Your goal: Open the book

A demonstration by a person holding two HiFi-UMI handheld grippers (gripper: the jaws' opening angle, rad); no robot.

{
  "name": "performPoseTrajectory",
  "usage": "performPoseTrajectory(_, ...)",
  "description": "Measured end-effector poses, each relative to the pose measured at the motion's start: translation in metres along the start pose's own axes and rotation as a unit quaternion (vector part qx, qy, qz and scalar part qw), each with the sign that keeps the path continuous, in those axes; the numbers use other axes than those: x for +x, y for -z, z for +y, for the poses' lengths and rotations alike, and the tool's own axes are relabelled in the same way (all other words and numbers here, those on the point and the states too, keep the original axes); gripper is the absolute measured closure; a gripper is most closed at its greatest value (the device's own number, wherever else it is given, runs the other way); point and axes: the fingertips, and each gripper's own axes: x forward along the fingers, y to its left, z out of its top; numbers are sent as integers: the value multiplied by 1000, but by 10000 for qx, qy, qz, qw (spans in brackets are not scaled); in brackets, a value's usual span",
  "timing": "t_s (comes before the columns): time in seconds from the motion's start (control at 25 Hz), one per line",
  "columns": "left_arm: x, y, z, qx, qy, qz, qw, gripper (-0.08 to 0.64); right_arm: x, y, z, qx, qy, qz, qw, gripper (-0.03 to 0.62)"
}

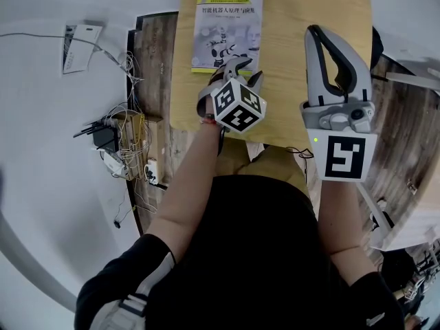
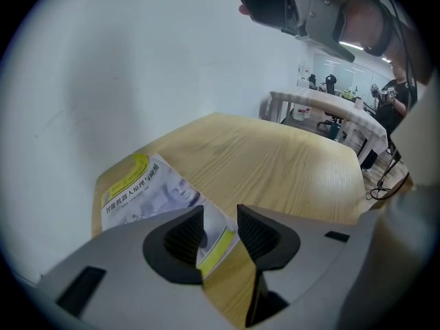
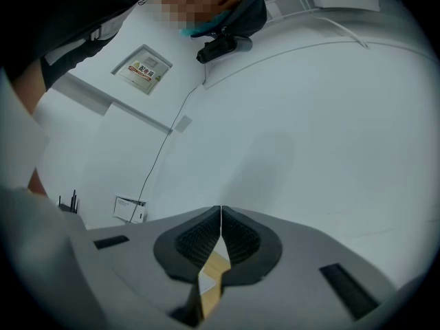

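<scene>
Book: the book (image 1: 228, 29) lies closed and flat, cover up, on the far left part of the wooden table (image 1: 313, 12); the cover is pale with yellow bands and a robot picture.
Book's near edge: a yellow-banded corner of the book (image 2: 141, 188) shows through the gap between my left jaws.
Left gripper: my left gripper (image 1: 242, 71) sits at the book's near edge with its jaws apart, not closed on anything (image 2: 220, 227).
Right gripper: my right gripper (image 1: 315, 33) is over the right part of the table, well apart from the book, its jaws pressed together with nothing between them (image 3: 220, 215); it looks toward a white wall.
Table: light wood grain, bare to the right of the book (image 2: 289, 160).
Floor, left of table: a tangle of cables (image 1: 124, 146).
</scene>
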Motion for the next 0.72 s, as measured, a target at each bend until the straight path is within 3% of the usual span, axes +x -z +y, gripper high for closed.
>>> performPoseTrajectory(0.28,1,4,5,-34,-83,134,9999,419,2,2,-1,19,-38,19,10000,563)
performPoseTrajectory(0.36,1,4,7,-47,-132,140,9998,505,3,3,-1,19,-56,29,10000,563)
performPoseTrajectory(0.44,2,4,5,-44,-99,150,9998,544,3,4,-1,28,-60,38,10000,563)
performPoseTrajectory(0.72,5,6,3,-21,-46,250,9997,548,3,7,-3,46,-66,46,10000,563)
